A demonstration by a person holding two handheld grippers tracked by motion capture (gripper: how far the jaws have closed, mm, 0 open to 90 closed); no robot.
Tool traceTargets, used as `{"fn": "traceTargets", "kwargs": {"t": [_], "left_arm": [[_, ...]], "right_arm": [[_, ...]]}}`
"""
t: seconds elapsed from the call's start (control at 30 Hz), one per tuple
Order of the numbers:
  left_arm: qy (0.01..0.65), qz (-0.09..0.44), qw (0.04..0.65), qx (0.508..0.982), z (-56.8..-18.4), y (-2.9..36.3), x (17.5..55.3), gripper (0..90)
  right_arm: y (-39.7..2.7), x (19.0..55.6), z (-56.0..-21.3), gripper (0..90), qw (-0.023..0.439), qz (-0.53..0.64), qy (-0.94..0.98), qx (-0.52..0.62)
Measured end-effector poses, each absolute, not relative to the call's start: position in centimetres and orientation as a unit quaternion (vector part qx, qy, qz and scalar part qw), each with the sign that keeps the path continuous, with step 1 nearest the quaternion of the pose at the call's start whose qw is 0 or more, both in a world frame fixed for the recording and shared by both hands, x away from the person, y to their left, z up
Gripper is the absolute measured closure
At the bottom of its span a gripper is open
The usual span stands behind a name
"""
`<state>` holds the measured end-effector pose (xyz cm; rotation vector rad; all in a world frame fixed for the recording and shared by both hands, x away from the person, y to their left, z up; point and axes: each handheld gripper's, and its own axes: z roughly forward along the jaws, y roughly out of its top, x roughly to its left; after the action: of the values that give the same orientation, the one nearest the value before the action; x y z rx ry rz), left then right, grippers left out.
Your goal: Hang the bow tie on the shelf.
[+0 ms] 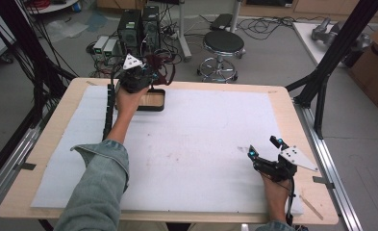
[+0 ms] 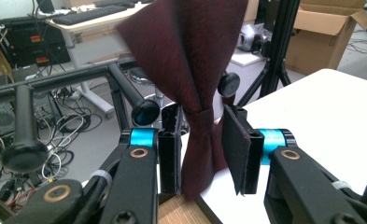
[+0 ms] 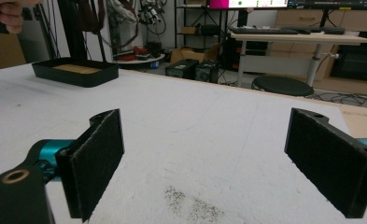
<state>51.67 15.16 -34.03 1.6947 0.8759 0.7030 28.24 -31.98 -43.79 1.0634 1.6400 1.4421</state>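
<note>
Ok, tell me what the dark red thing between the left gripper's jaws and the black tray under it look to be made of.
Dark red bow: looks like woven or felted cloth, matte with a faint fuzzy grain, gathered at a wrapped waist band. Black tray: probably moulded plastic, with smooth, dull, even walls; its floor looks like light wood or a wood-print insert, pale tan with a grain.

The left arm, in a denim sleeve (image 1: 100, 178), is stretched forward across the table, with the left hand (image 1: 127, 98) wrapped around the left gripper (image 1: 150, 72) at the far edge. In the left gripper view, its jaws are seen parted, pads facing each other. The right hand (image 1: 273, 185) is kept low near the table's right front corner, gripping the right gripper (image 1: 263, 147), angled up and left. Its jaws are spread wide, pads apart.
</note>
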Motion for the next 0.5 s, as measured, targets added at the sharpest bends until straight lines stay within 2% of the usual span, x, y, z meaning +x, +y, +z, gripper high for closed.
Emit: {"fn": "traceTargets", "kwargs": {"t": [0.23, 0.5], "left_arm": [[0.367, 0.294, 0.524, 0.710, -34.2, 15.3, 51.4, 64.5], [0.361, 0.290, 0.529, 0.711, -34.2, 15.8, 50.3, 56.4]], "right_arm": [[-32.0, 28.2, -43.8, 10.9, 0.349, 0.557, 0.633, 0.410], [-32.0, 28.2, -43.8, 10.8, 0.350, 0.556, 0.633, 0.410]]}}
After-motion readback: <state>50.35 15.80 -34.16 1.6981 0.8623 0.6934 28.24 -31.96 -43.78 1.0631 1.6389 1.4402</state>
